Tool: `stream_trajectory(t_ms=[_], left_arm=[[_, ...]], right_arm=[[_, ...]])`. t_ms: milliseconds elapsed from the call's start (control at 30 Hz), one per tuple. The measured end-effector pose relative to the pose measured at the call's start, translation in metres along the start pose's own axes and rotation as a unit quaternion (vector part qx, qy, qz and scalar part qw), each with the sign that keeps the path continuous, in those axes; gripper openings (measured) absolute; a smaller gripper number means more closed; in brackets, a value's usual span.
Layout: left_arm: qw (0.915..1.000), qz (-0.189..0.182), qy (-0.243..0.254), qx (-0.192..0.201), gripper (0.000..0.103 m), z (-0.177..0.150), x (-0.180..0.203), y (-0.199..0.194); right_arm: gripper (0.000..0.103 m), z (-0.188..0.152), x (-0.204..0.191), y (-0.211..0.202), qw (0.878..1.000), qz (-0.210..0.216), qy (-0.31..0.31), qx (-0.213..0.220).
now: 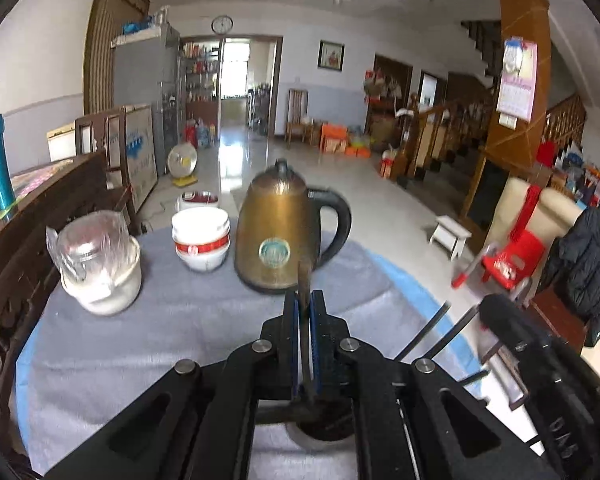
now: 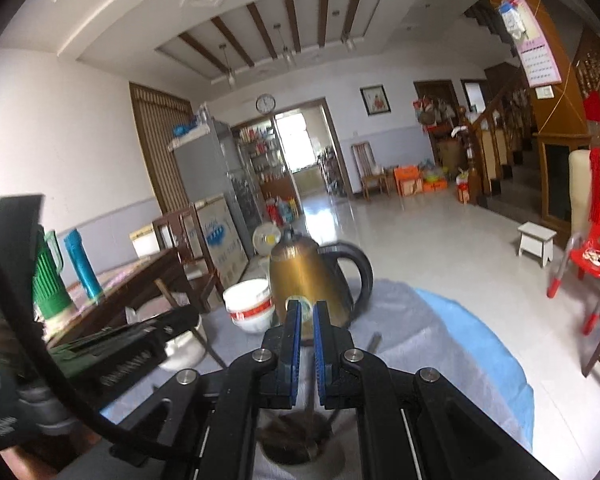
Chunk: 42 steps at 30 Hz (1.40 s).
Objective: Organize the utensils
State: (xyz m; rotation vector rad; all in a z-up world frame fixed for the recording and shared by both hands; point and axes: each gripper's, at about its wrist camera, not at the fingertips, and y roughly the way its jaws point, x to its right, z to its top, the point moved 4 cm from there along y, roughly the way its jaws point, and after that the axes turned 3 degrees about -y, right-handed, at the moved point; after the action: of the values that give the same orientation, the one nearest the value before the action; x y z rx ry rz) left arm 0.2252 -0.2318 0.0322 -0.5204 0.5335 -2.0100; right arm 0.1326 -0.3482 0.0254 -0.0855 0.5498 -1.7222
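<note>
Over gray tablecloth [image 1: 148, 332], left claw [image 1: 304, 312] pinches an upright utensil [image 1: 303, 280].

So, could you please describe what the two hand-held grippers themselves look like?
Both look alike: the left hand-held gripper and right hand-held gripper have matte black bodies with angular linkage arms, round silver pivot bolts and blue ribbed pads lining the black fingers. In the right wrist view, a thick black cable curves along the left gripper, whose body bears embossed lettering too blurred to read.
</note>
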Motion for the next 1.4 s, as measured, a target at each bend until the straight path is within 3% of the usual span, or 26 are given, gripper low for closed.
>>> stream_trajectory(t_ms=[133,167,233,267,300,400,467,500,567,633,800,1400], left_arm=[[0.9996,0.016,0.024,0.000,0.008,-0.007,0.000,-0.013],[0.9992,0.020,0.034,0.003,0.014,-0.008,0.003,-0.020],[0.9976,0.030,0.059,0.017,0.036,-0.010,0.005,-0.035],[0.9953,0.050,0.077,0.032,0.055,-0.012,0.004,-0.047],[0.9932,0.063,0.087,0.044,0.065,-0.014,0.003,-0.056],[0.9880,0.088,0.112,0.060,0.076,-0.023,-0.001,-0.077],[0.9852,0.103,0.124,0.057,0.083,-0.035,-0.003,-0.090],[0.9845,0.107,0.127,0.057,0.084,-0.040,-0.003,-0.095],[0.9833,0.116,0.131,0.050,0.088,-0.052,-0.006,-0.104],[0.9832,0.120,0.132,0.039,0.089,-0.062,-0.007,-0.110],[0.9828,0.127,0.130,0.033,0.090,-0.081,-0.012,-0.131],[0.9719,0.187,0.108,0.093,0.099,-0.094,-0.047,-0.231]], right_arm=[[0.008,-0.013,0.011,-0.007,1.000,0.008,0.015,-0.024],[0.008,-0.015,0.015,-0.007,0.999,0.011,0.020,-0.028],[0.008,-0.020,0.019,-0.012,0.999,0.019,0.033,-0.037],[0.008,-0.023,0.021,-0.014,0.998,0.020,0.039,-0.039],[0.008,-0.025,0.025,-0.018,0.998,0.025,0.048,-0.040],[0.011,-0.030,0.031,-0.028,0.996,0.035,0.075,-0.040],[0.020,-0.036,0.035,-0.036,0.994,0.039,0.094,-0.040],[0.026,-0.038,0.037,-0.040,0.993,0.042,0.102,-0.038],[0.077,-0.044,0.040,-0.051,0.991,0.047,0.121,-0.025],[0.079,-0.049,0.037,-0.063,0.992,0.041,0.119,-0.008],[0.079,-0.063,0.024,-0.083,0.994,0.030,0.102,-0.017],[0.079,-0.073,-0.034,-0.182,0.999,0.011,0.044,0.011]])
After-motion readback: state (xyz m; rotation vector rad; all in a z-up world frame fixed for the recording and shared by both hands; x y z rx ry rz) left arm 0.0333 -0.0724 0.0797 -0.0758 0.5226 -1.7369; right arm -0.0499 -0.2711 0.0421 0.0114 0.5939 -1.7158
